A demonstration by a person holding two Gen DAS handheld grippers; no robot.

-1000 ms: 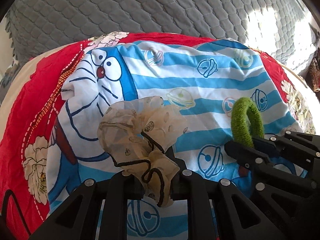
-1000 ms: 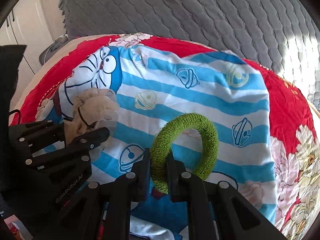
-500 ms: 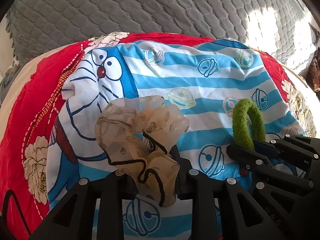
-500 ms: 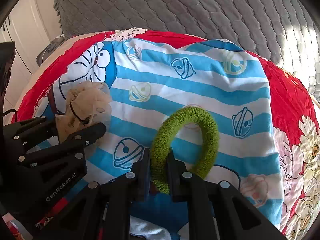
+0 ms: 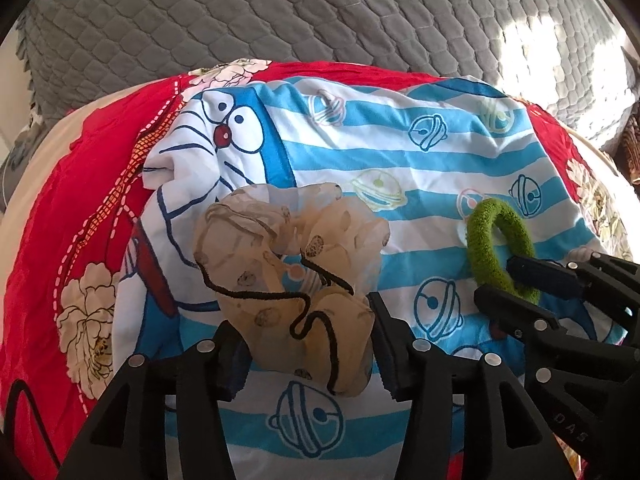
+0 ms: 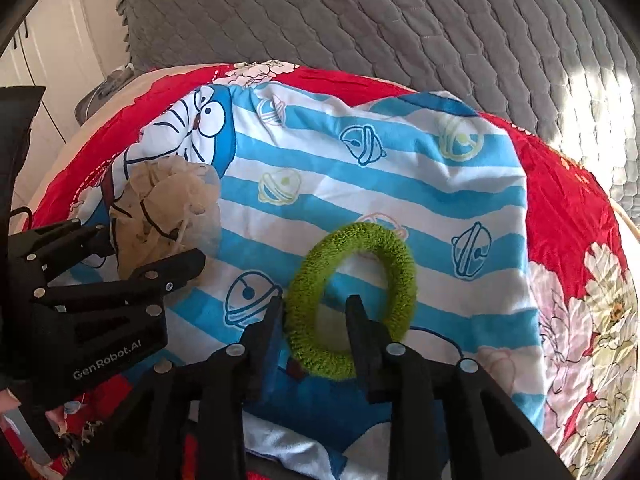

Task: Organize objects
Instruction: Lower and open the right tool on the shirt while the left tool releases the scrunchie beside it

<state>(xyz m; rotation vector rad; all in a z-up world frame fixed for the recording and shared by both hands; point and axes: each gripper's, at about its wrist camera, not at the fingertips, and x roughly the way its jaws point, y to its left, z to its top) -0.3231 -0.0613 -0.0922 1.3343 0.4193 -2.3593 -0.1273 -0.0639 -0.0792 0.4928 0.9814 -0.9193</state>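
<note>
A: Where is the beige scrunchie (image 5: 288, 280)?

B: It lies on the blue striped cartoon cloth (image 5: 400, 168), between the jaws of the left gripper (image 5: 308, 344). These jaws are opening; the pads seem no longer to press on it.

A: And the green hair ring (image 6: 352, 300)?

B: It lies on the same cloth, to the right of the scrunchie and apart from it. The right gripper (image 6: 316, 316) is opening too: one jaw stands outside the ring, the other inside its hole. The ring's near side is between them, released.

A: What is under the cloth?

B: A red flowered bedcover (image 5: 80, 208), and behind it a grey quilt (image 5: 280, 20).
</note>
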